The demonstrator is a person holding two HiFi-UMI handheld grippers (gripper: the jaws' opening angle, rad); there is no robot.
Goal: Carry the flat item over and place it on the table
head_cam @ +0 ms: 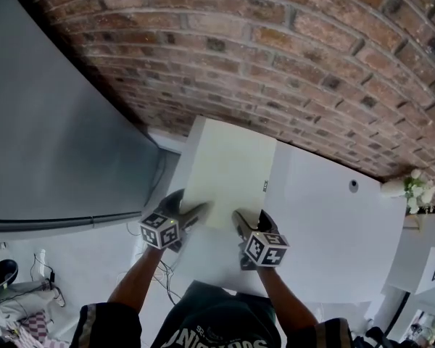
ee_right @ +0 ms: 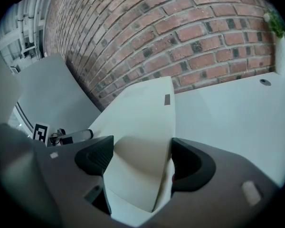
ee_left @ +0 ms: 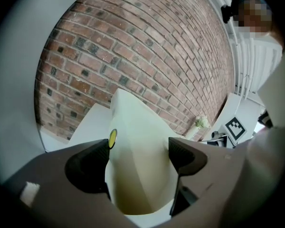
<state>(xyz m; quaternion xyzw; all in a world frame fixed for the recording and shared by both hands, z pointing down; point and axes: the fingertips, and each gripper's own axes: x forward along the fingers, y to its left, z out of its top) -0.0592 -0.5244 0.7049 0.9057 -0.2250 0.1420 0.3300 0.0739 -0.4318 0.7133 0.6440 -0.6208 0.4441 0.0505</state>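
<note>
Nearest the camera, the person's forearms reach forward, one gripper in each hand. The left gripper [head_cam: 193, 213] is clamped on the near left edge of the flat item [head_cam: 228, 165], a pale cream panel. In the left gripper view both dark jaws press against the panel [ee_left: 137, 127], which bends up between them. The right gripper [head_cam: 241, 220] grips the near right edge in the same way, and the right gripper view shows its jaws closed on the sheet [ee_right: 142, 113]. A small dark label [head_cam: 265, 185] sits on the panel's right edge.

The panel stretches away over the left part of the white table [head_cam: 333, 230]. It may be touching the tabletop at its far end, but the views do not settle that. A round grommet [head_cam: 354, 185] lies further right, and a vase of white flowers [head_cam: 415, 189] stands at the table's far right. A brick wall [head_cam: 275, 49] runs behind.
</note>
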